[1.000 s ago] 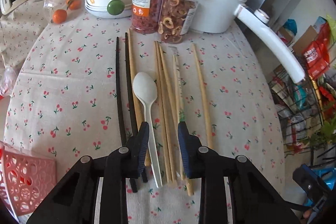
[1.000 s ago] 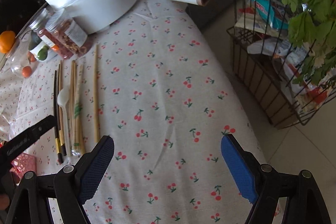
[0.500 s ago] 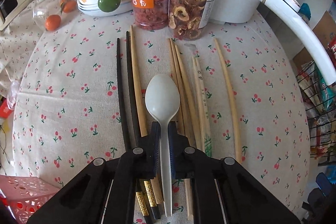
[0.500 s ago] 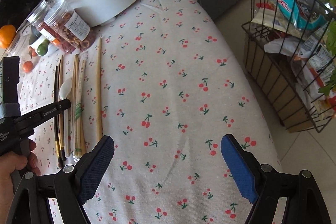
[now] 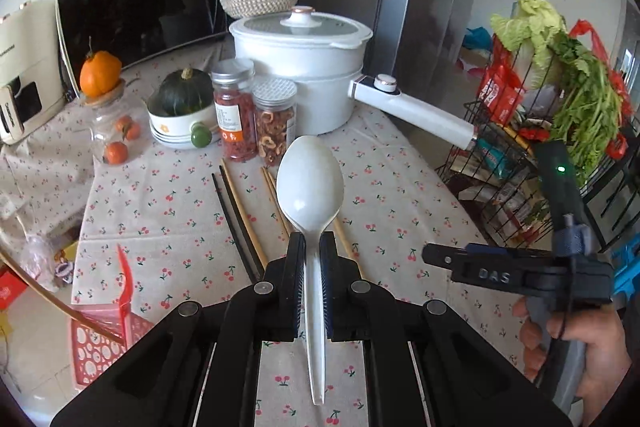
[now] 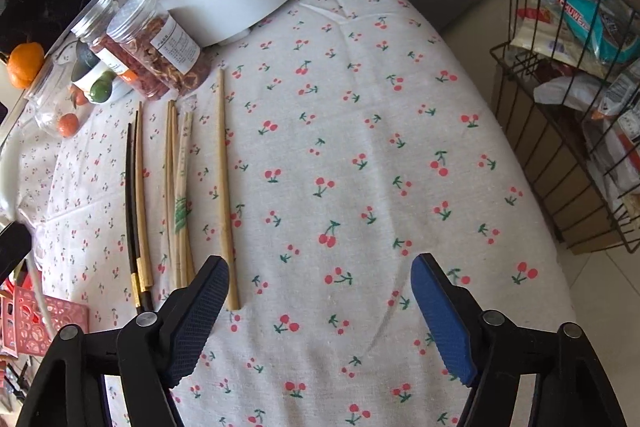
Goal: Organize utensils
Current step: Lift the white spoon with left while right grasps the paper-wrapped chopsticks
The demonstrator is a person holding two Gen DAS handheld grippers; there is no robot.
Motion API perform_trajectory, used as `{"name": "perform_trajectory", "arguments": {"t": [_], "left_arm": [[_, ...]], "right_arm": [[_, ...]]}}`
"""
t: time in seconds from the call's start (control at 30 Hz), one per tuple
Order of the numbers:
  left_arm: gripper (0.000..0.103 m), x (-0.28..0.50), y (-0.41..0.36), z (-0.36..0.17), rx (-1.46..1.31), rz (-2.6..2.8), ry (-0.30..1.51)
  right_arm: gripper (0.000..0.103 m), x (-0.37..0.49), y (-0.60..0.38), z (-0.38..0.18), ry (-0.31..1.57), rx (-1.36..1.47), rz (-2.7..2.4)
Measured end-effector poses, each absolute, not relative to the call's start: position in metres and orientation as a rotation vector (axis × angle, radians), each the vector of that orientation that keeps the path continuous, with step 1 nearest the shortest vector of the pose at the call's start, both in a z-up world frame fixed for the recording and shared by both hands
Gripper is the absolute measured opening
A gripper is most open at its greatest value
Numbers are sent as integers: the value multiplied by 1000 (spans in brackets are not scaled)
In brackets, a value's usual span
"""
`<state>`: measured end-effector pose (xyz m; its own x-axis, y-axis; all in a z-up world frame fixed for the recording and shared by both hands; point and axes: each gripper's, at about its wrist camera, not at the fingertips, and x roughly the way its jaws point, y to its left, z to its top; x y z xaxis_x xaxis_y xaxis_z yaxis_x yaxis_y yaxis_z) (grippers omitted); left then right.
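Daylight is falling across the cherry-print tablecloth [image 6: 360, 147] stretching ahead of the claw, while a dark microwave [image 5: 140, 15] is sitting far ahead to its left, a steel refrigerator [image 5: 424, 7] is rising ahead, and a wire rack [image 6: 560, 147] is standing on pale floor tiles [image 6: 600, 291] to its right.

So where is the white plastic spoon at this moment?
In the left wrist view, the white plastic spoon is clamped by its handle in the left tool, lifted above the chopsticks on the cherry-print tablecloth.
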<state>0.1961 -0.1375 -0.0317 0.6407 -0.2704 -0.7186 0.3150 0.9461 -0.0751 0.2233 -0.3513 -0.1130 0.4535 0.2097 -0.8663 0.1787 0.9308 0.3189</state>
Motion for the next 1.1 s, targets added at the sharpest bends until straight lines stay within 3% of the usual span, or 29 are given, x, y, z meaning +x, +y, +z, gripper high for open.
{"name": "perform_trajectory", "arguments": {"t": [0.2, 0.33, 0.53, 0.77, 0.97, 1.1], "left_arm": [[8, 149, -94, 0, 46, -369, 722], [8, 129, -57, 3, 7, -379, 678], [8, 121, -23, -1, -45, -375, 645], [8, 126, -7, 6, -46, -391, 602], [8, 130, 0, 11, -72, -398, 588], [8, 132, 10, 12, -100, -371, 564]], "right_arm": [[57, 241, -319, -117, 1127, 414, 87], [42, 259, -295, -126, 1149, 418, 124], [26, 297, -267, -139, 1175, 434, 188], [12, 347, -249, -156, 1192, 399, 176], [12, 377, -238, -167, 1214, 371, 151], [5, 374, -233, -169, 1212, 322, 124]]}}
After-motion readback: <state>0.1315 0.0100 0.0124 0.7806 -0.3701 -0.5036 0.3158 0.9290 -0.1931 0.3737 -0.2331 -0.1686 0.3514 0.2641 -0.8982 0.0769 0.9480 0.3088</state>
